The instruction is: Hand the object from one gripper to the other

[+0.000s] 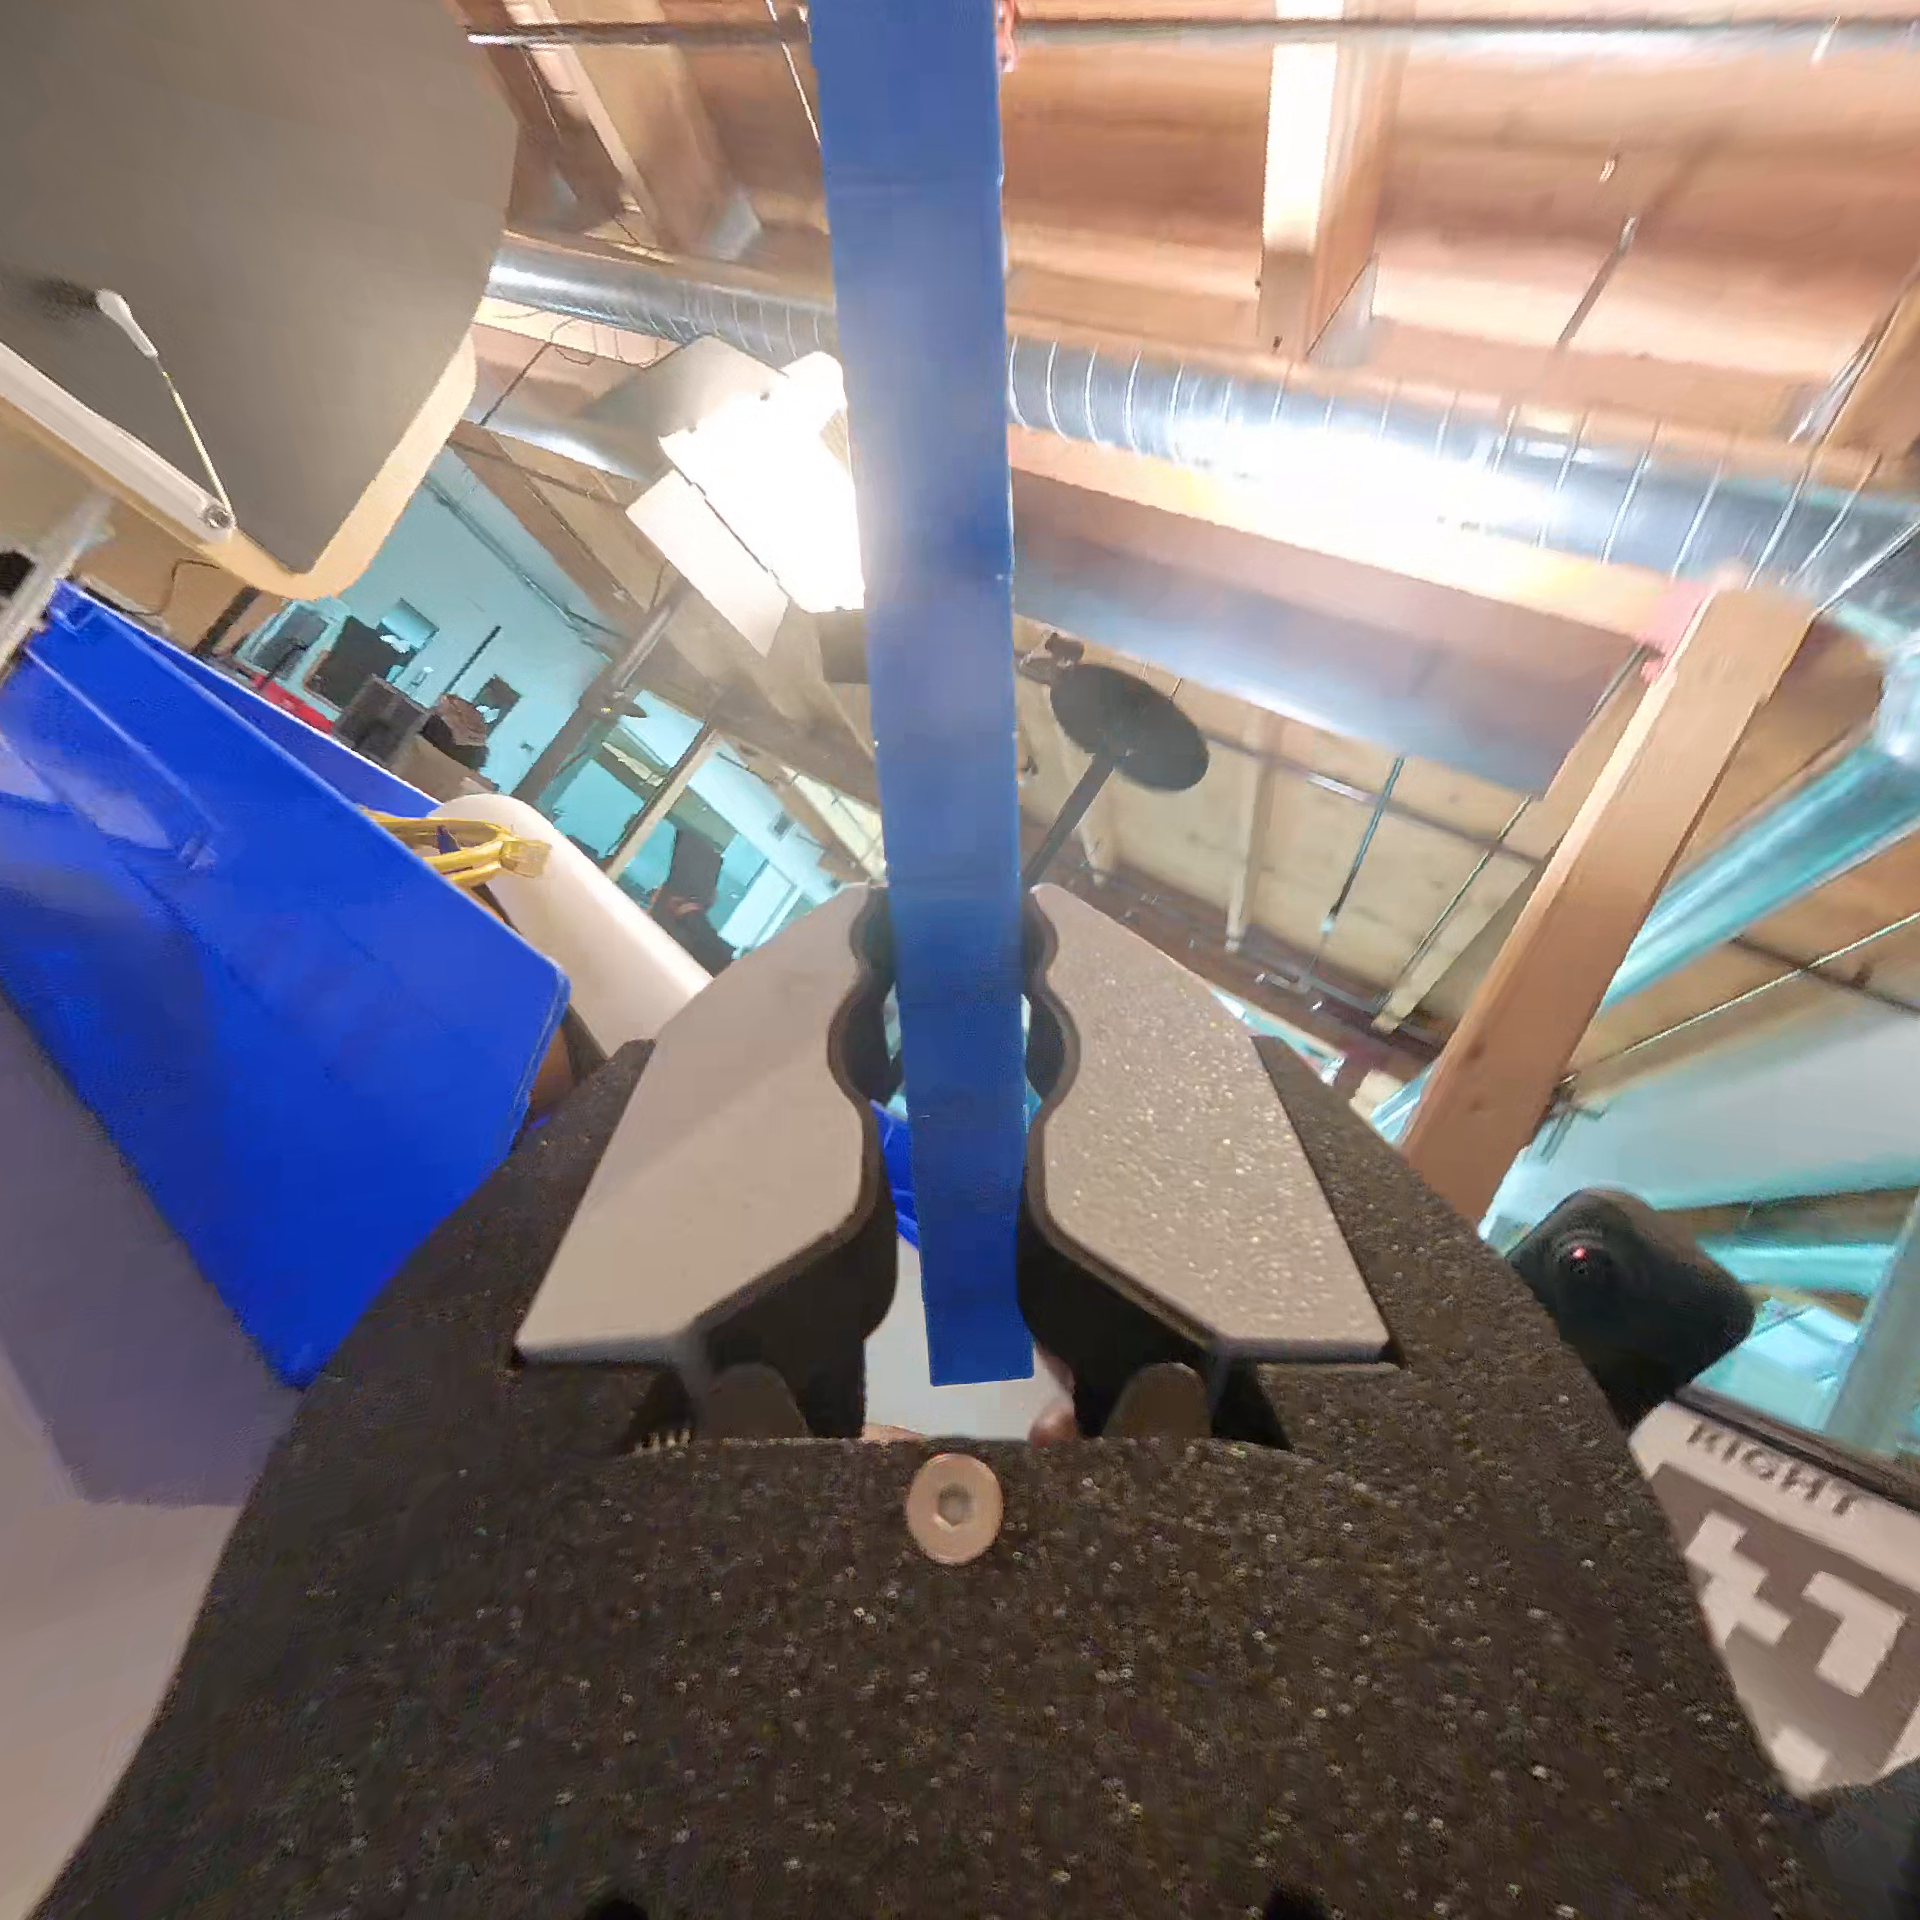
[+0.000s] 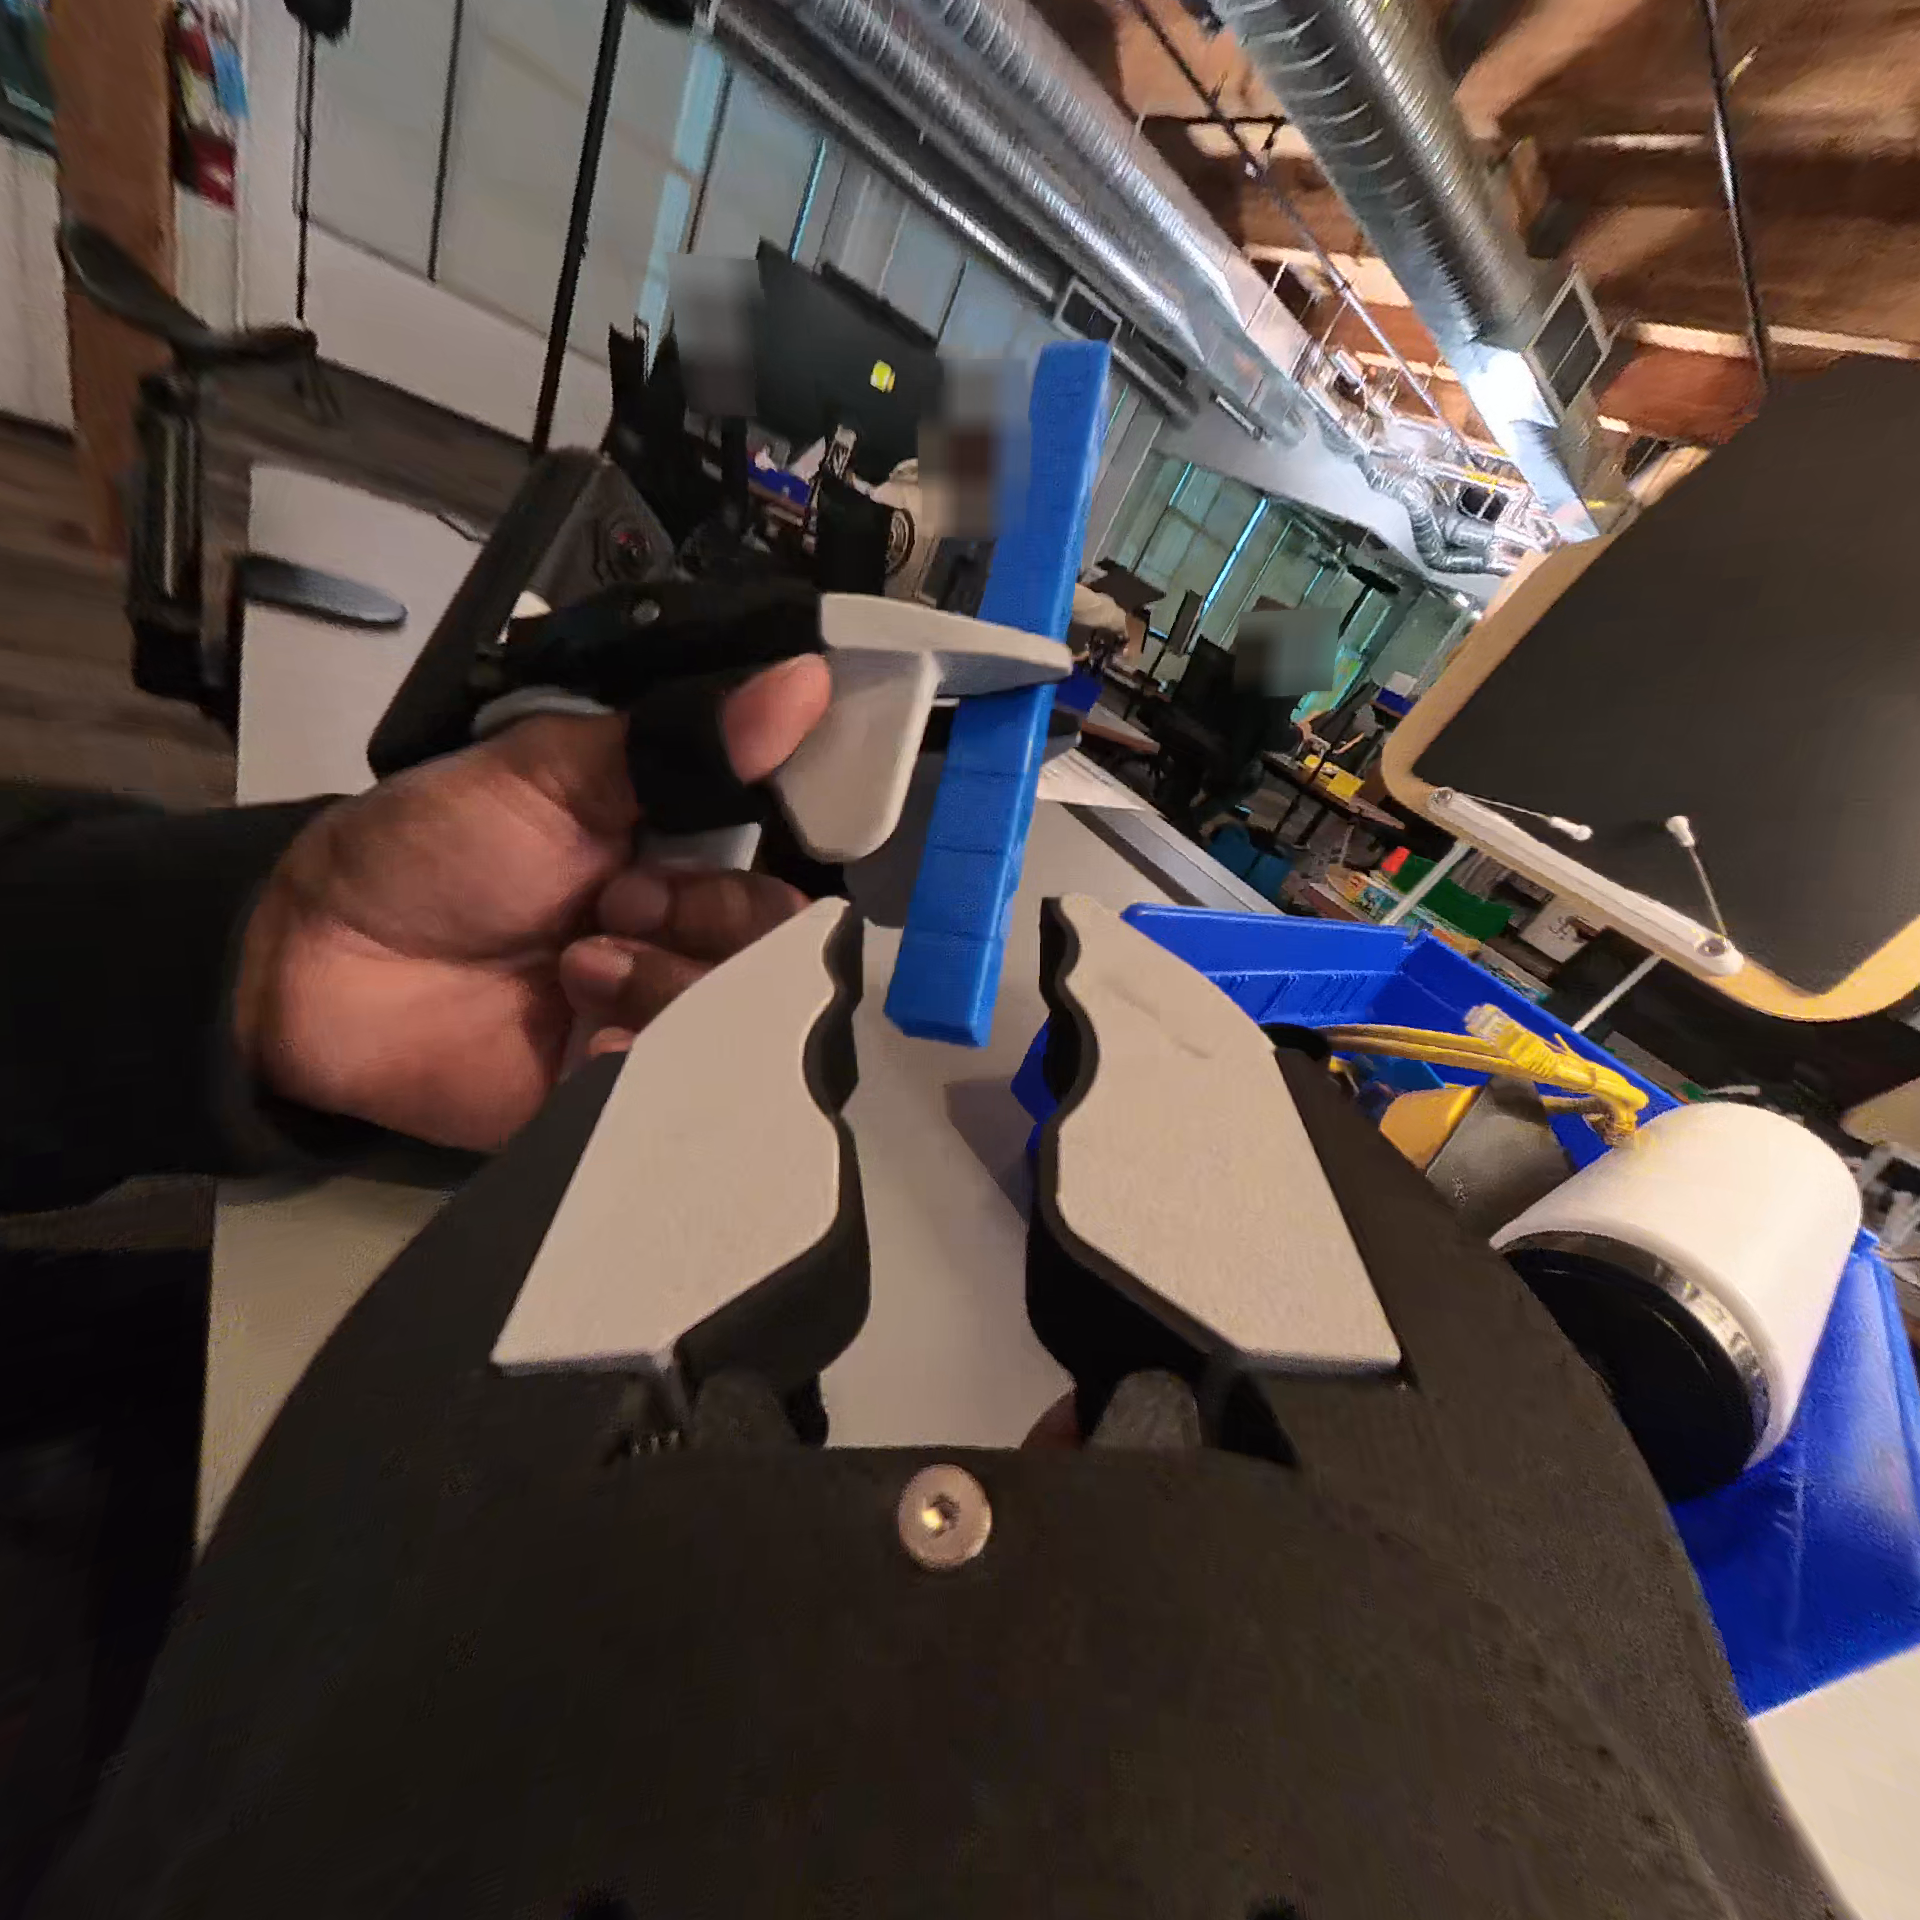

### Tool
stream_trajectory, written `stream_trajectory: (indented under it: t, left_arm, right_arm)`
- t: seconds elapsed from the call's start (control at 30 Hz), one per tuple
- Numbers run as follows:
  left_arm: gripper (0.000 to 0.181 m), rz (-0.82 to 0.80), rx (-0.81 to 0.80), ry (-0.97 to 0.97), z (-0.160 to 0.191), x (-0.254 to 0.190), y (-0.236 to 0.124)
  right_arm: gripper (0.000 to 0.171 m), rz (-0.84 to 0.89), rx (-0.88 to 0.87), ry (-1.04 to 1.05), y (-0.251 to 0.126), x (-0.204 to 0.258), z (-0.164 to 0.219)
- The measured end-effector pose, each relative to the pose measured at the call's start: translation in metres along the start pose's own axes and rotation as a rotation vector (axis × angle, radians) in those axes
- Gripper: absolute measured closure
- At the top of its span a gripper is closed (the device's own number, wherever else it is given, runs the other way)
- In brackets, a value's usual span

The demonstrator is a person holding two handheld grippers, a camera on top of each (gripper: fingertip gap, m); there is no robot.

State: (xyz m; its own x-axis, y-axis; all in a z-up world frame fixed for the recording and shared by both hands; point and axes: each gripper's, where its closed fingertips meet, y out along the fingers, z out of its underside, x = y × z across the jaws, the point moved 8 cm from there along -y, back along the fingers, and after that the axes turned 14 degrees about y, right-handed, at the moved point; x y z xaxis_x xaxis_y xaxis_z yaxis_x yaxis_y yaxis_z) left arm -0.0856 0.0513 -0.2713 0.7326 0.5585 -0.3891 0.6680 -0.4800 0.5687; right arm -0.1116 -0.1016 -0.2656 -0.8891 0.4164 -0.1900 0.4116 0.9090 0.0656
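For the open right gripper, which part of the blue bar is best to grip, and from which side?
Probably the free lower end of the blue bar, approached from below. The left gripper clamps its middle, and that end hangs bare, tilted, just ahead of the open right gripper, nearly in line with its gap.

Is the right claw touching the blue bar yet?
Apart. The right wrist view shows the right claw open, the blue bar hanging off both fingers, held by the left claw.
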Motion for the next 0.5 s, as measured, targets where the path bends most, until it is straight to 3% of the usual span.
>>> stream_trajectory:
  t: [0.23,0.5]
  left_arm:
    - [0.157,0.155,-0.102,-0.218,0.003,-0.005,0.002]
    - [0.158,0.257,-0.07,-0.45,0.021,-0.012,0.01]
  right_arm:
    - [0.132,0.096,0.058,-0.176,0.007,0.007,0.006]
    - [0.136,0.231,0.011,-0.44,0.009,0.015,0.004]
